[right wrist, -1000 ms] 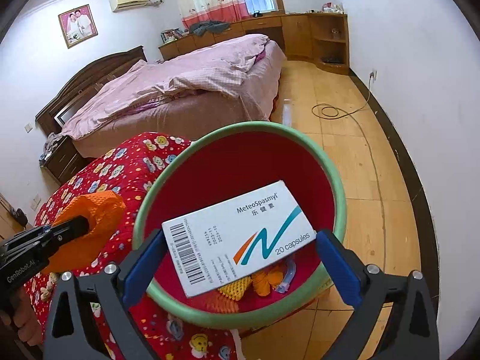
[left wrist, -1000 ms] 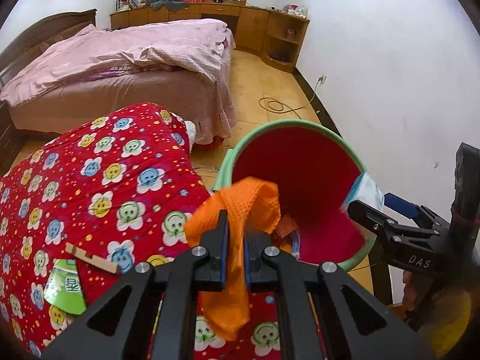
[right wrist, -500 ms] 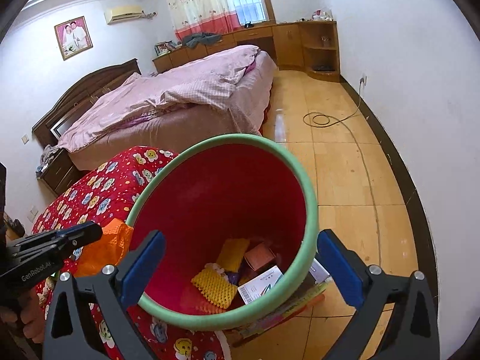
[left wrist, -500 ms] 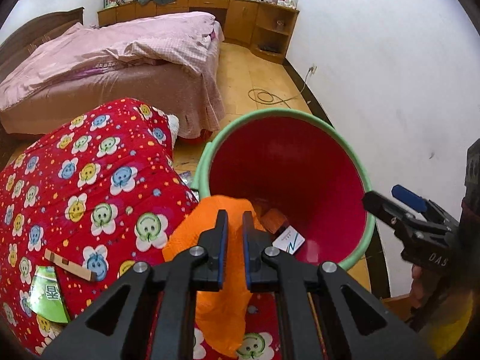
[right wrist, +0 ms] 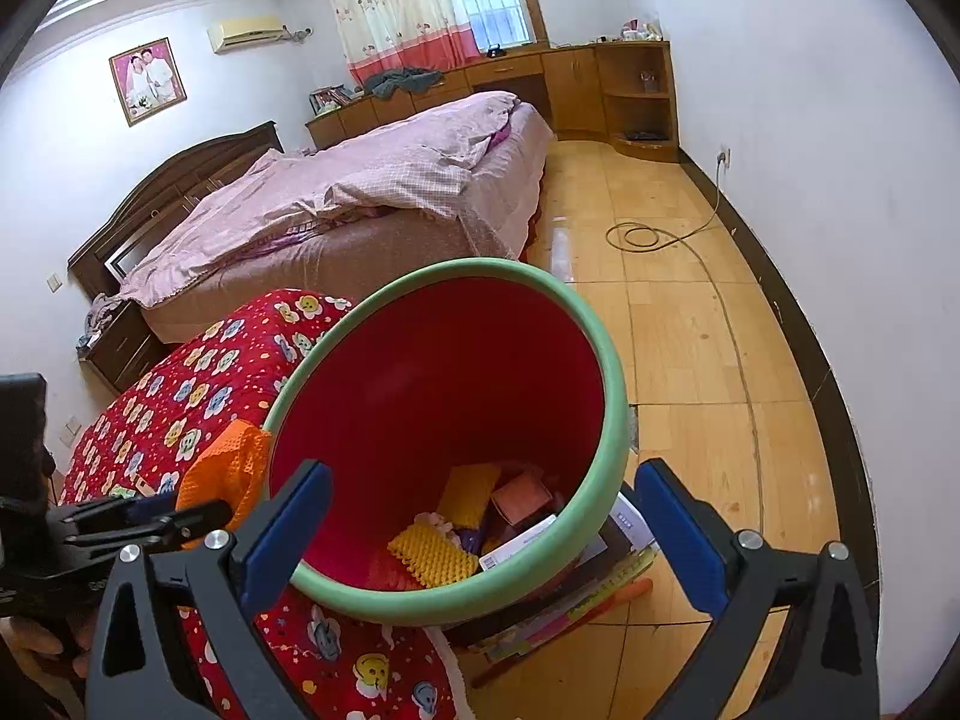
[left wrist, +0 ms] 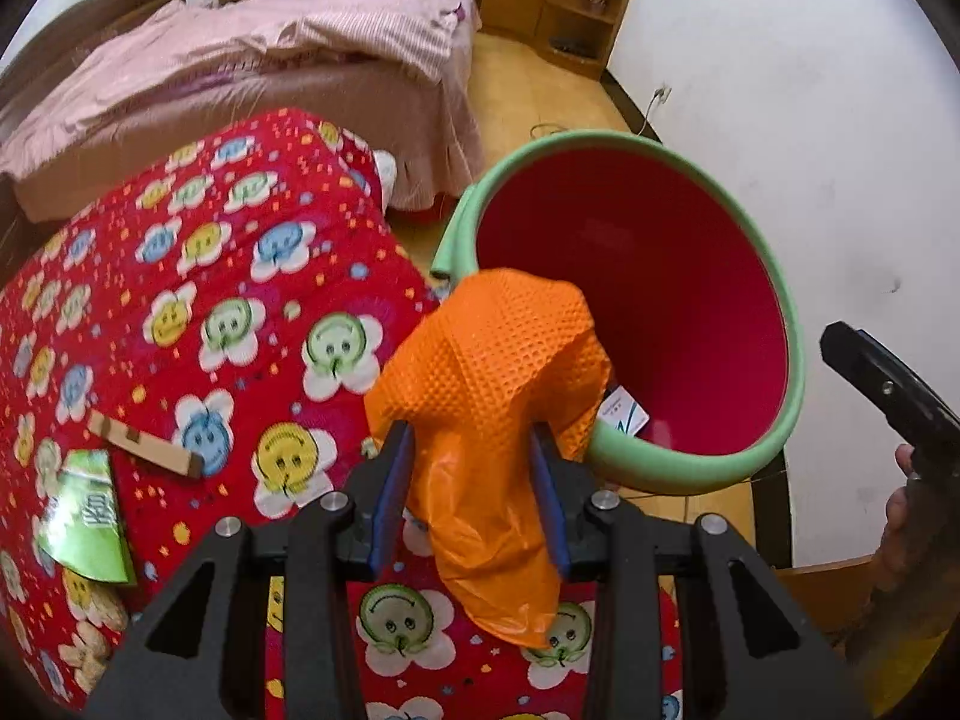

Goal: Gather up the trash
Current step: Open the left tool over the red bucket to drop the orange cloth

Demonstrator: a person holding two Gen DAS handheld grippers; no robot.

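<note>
The left tool (left wrist: 471, 456) has just been opening around the orange glove (left wrist: 492, 396), draped on the red bin's (left wrist: 708, 468) near rim, so it could slide outside onto the flowery blanket (left wrist: 210, 300).

both wrist views look steeply down from close above, sharing the red bin (left wrist: 660, 312) (right wrist: 456, 384), flowered quilt (left wrist: 198, 276) (right wrist: 198, 384) and pink bed (left wrist: 252, 60) (right wrist: 372, 192) beyond.

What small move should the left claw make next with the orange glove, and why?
Probably nudge forward over the bin's green rim. The left claw has just been opening, and the orange glove between its pads is draped on that rim, its tail hanging outside over the red quilt, so it could slide off.
</note>
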